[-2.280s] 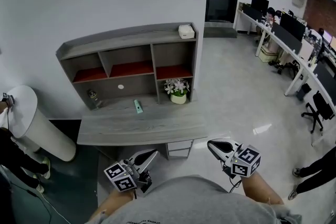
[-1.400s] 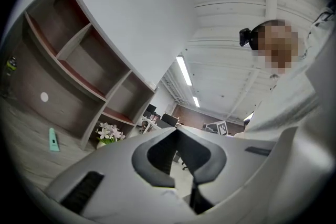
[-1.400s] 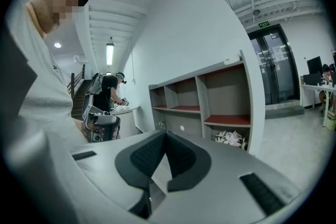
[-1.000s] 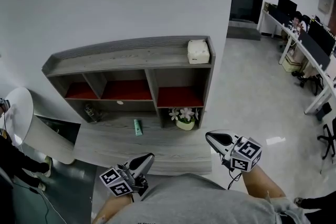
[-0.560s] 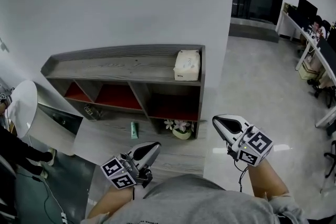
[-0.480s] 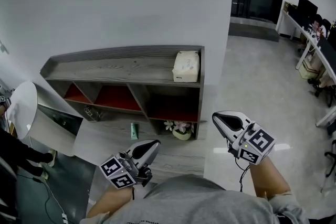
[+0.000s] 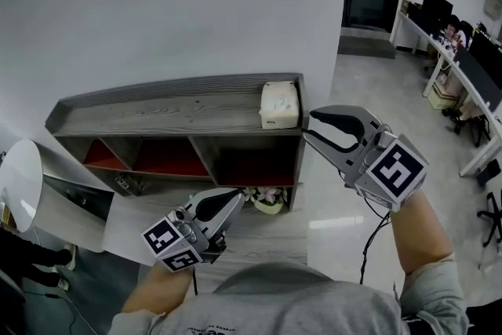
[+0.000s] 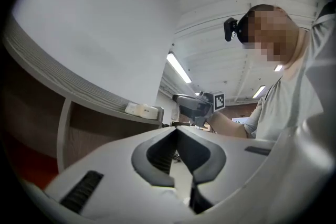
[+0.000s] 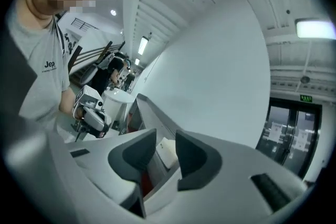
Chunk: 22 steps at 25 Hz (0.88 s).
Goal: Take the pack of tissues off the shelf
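The pack of tissues [image 7: 279,103] is a whitish soft pack lying on the top board of the grey shelf [image 7: 157,110], at its right end. My right gripper [image 7: 311,125] is raised just right of the pack, level with it and a short way off. Its jaws are opening and hold nothing. In the right gripper view the pack [image 9: 167,150] shows beyond the gap of that gripper [image 9: 165,139]. My left gripper [image 7: 234,202] hangs low in front of the shelf, shut and empty. The left gripper view [image 8: 176,131] has the pack [image 8: 142,109] up on the shelf.
The shelf has compartments with red backs, and a pot of white flowers [image 7: 267,200] stands under its right end. A grey desk top [image 7: 259,235] lies below. A white round unit [image 7: 20,184] is at the far left. Office desks and chairs [image 7: 471,51] stand at the right.
My right gripper has risen from waist height to the level of the shelf top, close to the tissue pack, and its jaws have parted. The left gripper stays low and shut.
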{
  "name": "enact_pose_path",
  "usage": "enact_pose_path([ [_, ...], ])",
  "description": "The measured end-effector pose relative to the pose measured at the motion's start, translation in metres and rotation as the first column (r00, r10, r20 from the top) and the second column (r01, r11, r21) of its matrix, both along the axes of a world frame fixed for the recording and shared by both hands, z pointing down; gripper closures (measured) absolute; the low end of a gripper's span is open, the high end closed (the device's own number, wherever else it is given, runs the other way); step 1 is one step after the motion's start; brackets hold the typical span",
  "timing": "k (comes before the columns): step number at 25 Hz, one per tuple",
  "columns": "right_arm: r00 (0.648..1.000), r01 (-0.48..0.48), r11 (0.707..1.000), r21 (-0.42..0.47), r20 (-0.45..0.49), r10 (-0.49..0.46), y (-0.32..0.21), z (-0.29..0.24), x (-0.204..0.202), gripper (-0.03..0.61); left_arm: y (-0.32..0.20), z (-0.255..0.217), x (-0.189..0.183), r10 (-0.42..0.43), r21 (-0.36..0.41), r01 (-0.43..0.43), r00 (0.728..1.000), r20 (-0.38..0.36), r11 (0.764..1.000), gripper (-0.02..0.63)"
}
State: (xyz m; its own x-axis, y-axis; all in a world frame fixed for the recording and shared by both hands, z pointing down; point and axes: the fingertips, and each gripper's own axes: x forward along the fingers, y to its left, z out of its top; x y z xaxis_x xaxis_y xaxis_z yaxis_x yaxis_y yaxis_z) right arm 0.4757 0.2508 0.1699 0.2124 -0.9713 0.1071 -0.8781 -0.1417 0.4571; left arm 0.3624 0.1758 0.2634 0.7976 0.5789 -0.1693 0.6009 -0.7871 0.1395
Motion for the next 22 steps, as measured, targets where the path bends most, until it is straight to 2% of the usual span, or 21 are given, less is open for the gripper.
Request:
enact_pose_path([
  [4,0.993,-0.04,0.978,-0.203,-0.113,0.017,-0.033,0.009,0.01,0.434,-0.008,-0.003,-0.002,0.028,0.005,-0.028,1.0,-0.007,1.0,0.603],
  [6,0.989,-0.052,0.953,-0.298,-0.15,0.007,-0.047,0.018,0.017,0.416,-0.015,-0.003,-0.002,0.028,0.008,-0.027,1.0,-0.007,1.0,0.603],
  [10,0.988,-0.05,0.887,-0.459,-0.155,-0.024,-0.063,0.039,0.026,0.394,-0.026,-0.003,-0.002,0.015,0.01,-0.015,1.0,-0.005,1.0,0.603],
  [15,0.981,-0.097,0.805,-0.585,-0.194,-0.023,-0.071,0.062,0.041,0.382,-0.034,-0.001,-0.002,0.005,-0.001,-0.005,1.0,-0.007,1.0,0.604],
  [22,0.967,-0.128,0.729,-0.673,-0.249,-0.059,-0.072,0.076,0.046,0.397,-0.031,0.001,0.003,0.005,-0.008,-0.005,1.0,-0.01,1.0,0.603],
])
